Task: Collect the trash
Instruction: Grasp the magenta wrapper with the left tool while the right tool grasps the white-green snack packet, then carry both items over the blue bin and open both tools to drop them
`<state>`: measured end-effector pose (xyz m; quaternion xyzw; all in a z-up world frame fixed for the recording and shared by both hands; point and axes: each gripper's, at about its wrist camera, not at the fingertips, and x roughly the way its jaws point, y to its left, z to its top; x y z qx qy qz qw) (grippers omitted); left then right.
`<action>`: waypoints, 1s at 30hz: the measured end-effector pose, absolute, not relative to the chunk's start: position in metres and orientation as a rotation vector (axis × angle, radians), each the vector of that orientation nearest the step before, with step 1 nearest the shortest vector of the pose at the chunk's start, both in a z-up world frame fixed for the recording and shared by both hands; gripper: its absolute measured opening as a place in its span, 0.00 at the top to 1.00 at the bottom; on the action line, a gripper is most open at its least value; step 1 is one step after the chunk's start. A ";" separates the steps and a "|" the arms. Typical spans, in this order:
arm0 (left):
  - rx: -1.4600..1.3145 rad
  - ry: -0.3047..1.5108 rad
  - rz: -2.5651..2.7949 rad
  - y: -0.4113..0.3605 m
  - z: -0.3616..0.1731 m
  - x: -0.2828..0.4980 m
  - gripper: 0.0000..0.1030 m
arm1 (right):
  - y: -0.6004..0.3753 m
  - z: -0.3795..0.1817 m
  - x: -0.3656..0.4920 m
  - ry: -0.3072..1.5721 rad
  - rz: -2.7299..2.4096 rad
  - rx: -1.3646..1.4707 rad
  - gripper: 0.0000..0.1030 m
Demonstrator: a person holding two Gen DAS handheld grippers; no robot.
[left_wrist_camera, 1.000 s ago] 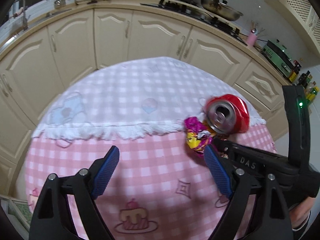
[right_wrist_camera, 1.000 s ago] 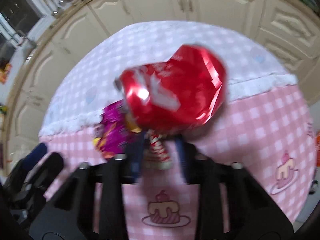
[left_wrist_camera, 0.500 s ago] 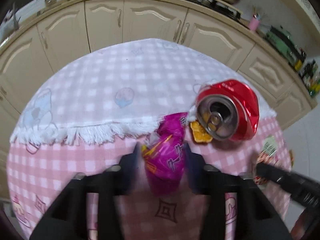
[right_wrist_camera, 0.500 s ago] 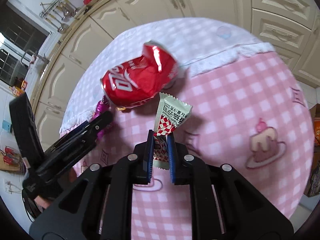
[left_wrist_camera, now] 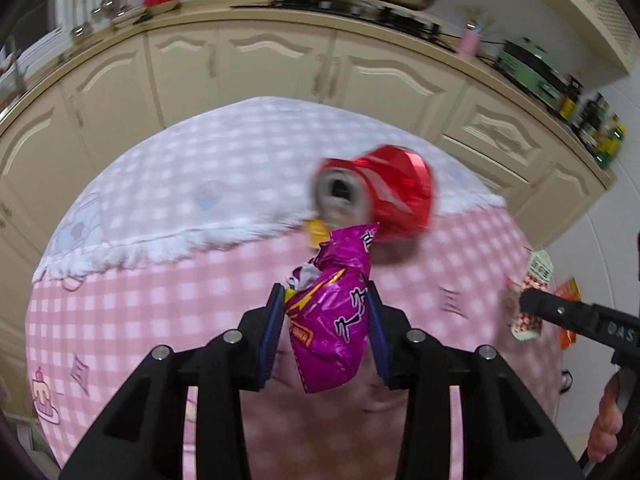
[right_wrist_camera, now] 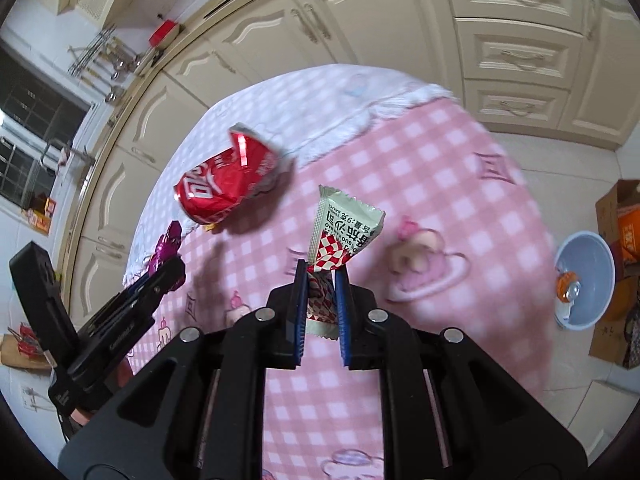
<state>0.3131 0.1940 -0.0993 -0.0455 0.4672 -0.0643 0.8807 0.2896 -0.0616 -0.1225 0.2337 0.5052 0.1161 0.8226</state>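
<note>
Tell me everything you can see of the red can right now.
The red can is a crushed, dented soda can of shiny metal with white lettering, lying on its side on the checked tablecloth near the white fringe. Its open silver top faces the left gripper's camera. Neither gripper holds it; a yellow scrap lies against it.

Left wrist view: looks steeply down along its own fingers, close over the pink checked tablecloth (left_wrist_camera: 140,312), facing the far table edge and the cabinets (left_wrist_camera: 248,68).
Right wrist view: close, tilted down across the table toward its right edge and the floor.
Shared: crushed red can (left_wrist_camera: 384,196) (right_wrist_camera: 224,188), white fringe, cabinets; each view catches the other gripper.
</note>
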 end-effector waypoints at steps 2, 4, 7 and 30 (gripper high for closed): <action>-0.073 0.972 -0.173 0.177 -0.097 0.309 0.63 | -0.078 -0.122 0.281 1.063 0.224 0.519 0.87; -0.041 0.980 -0.213 0.152 -0.096 0.306 0.63 | -0.096 -0.122 0.273 1.056 0.205 0.536 0.87; -0.003 0.995 -0.274 0.115 -0.096 0.303 0.63 | -0.129 -0.124 0.256 1.039 0.151 0.574 0.87; 0.376 1.226 -0.793 -0.271 -0.166 0.264 0.62 | -0.419 -0.210 0.141 1.033 -0.367 0.905 0.87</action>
